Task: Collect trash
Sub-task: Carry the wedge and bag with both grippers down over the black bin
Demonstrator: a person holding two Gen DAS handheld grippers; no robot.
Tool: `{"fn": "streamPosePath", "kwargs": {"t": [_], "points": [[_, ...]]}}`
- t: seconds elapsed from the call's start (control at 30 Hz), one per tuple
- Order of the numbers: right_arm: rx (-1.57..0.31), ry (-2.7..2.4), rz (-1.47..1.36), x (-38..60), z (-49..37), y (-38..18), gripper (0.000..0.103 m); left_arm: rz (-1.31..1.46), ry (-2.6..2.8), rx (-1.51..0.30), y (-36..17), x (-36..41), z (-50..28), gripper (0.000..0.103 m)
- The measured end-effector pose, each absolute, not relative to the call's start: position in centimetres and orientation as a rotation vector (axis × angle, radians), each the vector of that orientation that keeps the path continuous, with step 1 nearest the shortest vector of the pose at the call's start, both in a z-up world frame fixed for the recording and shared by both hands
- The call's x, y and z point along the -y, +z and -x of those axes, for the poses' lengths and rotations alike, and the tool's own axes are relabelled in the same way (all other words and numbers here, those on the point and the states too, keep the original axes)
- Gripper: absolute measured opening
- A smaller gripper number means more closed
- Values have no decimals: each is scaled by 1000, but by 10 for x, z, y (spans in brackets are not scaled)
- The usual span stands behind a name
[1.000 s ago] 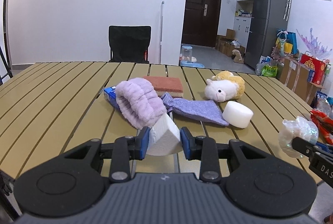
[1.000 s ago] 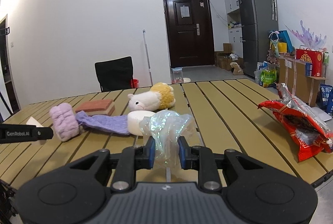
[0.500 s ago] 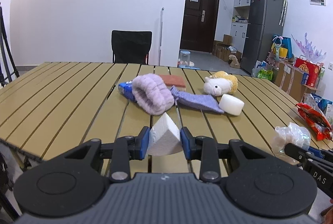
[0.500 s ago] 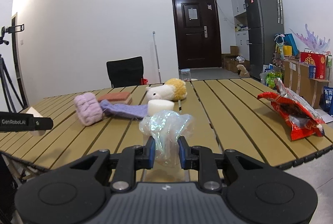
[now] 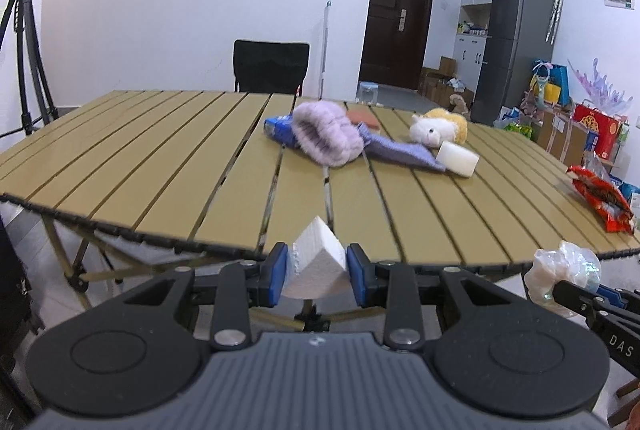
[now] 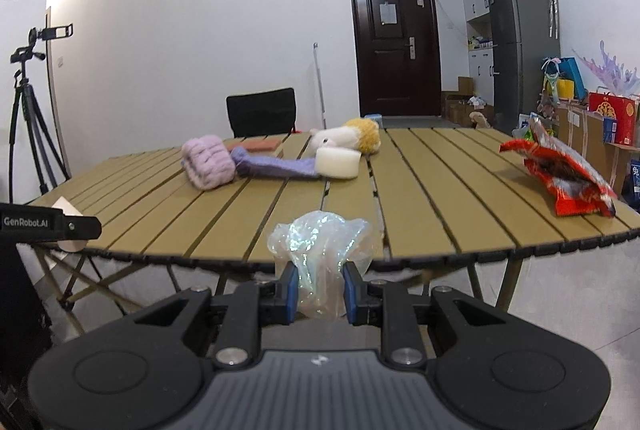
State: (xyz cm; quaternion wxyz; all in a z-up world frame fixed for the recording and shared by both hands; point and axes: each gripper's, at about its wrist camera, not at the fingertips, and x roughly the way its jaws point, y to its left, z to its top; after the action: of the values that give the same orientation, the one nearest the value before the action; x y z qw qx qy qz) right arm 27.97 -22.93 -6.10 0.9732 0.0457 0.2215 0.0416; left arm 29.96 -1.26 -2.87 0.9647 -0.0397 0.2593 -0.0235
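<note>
Item 1: my left tool [image 5: 316, 273] grips white foam chunk [image 5: 316, 266]. Item 2: my right tool [image 6: 319, 289] pinches crumpled plastic wrap [image 6: 320, 250]. Both now clear of the bench [image 5: 160, 166] edge (over it a second ago). Red snack bag [image 6: 560, 176] remains there.

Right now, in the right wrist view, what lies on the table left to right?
Fluffy purple headband → purple sock → white foam puck → red snack bag. Sponge and plush toy left out: they overlap the others behind.
</note>
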Motion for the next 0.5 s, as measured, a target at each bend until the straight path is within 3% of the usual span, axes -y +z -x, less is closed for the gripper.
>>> {"fn": "streamPosePath", "kwargs": {"t": [0.5], "points": [[-542, 120, -39, 211, -241, -89, 22, 39, -24, -597, -55, -1, -255, 33]]}}
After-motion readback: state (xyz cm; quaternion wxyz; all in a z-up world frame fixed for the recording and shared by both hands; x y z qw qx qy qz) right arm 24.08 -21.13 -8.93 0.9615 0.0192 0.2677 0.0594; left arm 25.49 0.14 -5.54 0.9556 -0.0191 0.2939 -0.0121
